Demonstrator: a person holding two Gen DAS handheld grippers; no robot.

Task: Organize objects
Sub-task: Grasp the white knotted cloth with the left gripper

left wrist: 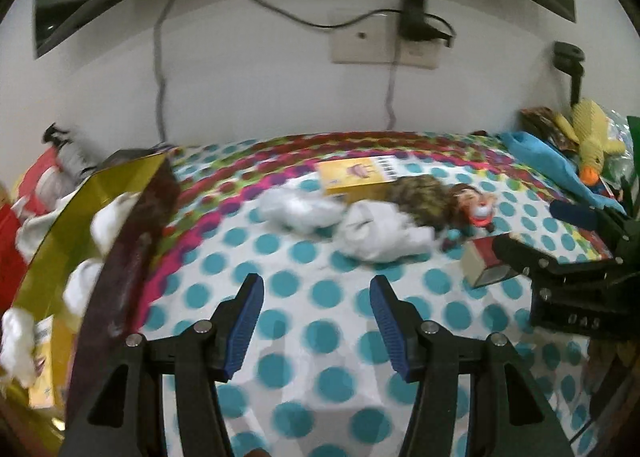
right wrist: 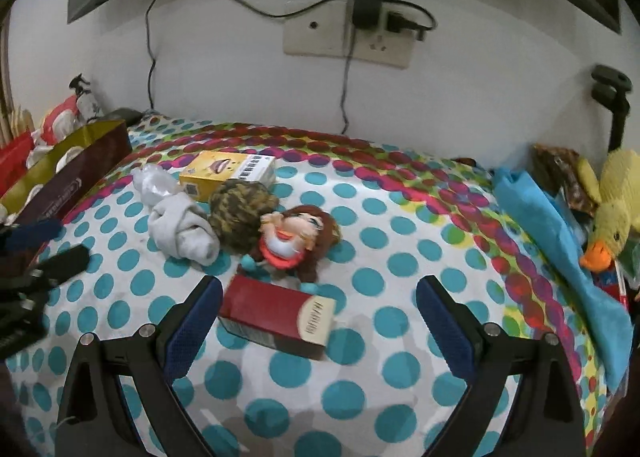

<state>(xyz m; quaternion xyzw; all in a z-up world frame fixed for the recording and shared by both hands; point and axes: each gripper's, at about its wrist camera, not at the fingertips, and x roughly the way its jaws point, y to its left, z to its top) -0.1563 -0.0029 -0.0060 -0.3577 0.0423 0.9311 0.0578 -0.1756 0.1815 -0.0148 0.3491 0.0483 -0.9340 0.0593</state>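
Left tongs (left wrist: 316,321) parted, empty, right tongs (right wrist: 320,321) wide, empty, red box (right wrist: 276,317) lettering unreadable

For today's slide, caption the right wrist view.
Open right claw hovers over a red box on the dotted cloth.

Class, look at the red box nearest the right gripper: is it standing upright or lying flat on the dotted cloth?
Lying flat. The red box rests on a broad face on the dotted cloth, its beige end showing.
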